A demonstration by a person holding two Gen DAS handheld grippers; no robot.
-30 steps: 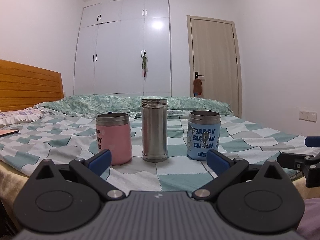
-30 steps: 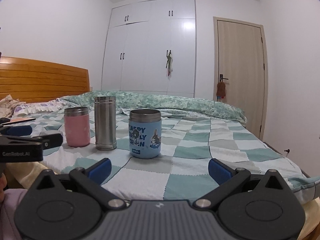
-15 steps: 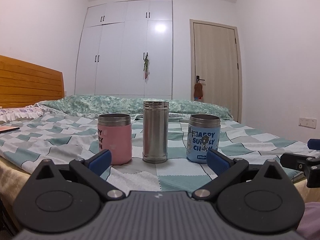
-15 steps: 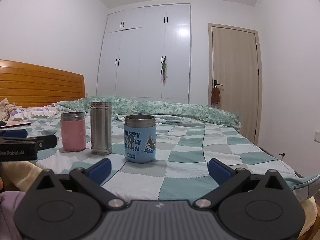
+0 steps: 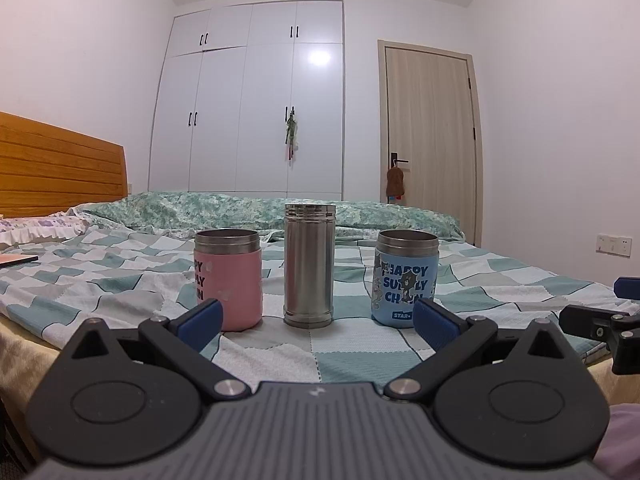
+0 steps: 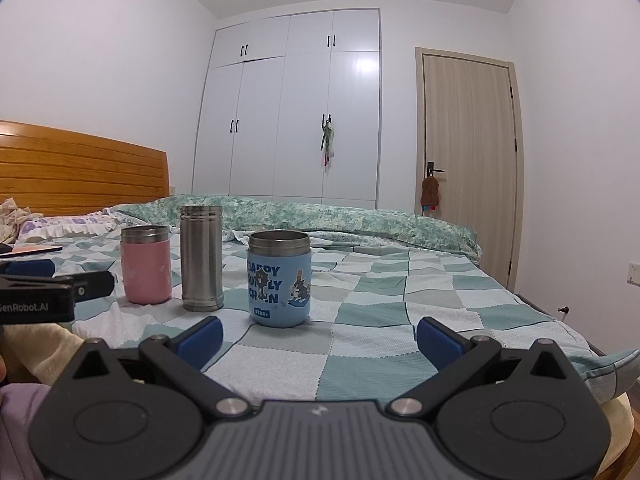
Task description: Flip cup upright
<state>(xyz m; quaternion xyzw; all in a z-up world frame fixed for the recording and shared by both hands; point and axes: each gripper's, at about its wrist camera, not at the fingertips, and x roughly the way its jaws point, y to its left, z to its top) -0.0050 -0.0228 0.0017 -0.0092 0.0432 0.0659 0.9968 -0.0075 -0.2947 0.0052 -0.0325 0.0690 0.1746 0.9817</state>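
Standing in a row on the checked bed cover (image 5: pixel 120 276) are three cups: a pink cup (image 5: pixel 228 280), a tall steel cup (image 5: pixel 309 266) and a blue cup (image 5: pixel 406 278) with cartoon print. All three stand upright with the metal rim at the top, and they are close to each other but not touching. In the left wrist view the steel cup is in the middle, the pink cup is at its left and the blue cup at its right.

The left gripper (image 5: pixel 316 320) has its jaws spread wide and holds nothing; its blue pads (image 5: pixel 200 318) are near the row, in front of the pink and the blue cup. The right gripper (image 6: pixel 318 338) is also wide open and empty. It is low over the cover, and the blue cup (image 6: pixel 279 278) is the nearest cup to it, a little left of its centre line. The pink cup (image 6: pixel 146 264) and the steel cup (image 6: pixel 201 258) are further left.

Behind the bed are a white wardrobe (image 5: pixel 256 100), a wooden door (image 5: pixel 428 140) and a wooden headboard (image 5: pixel 60 172).
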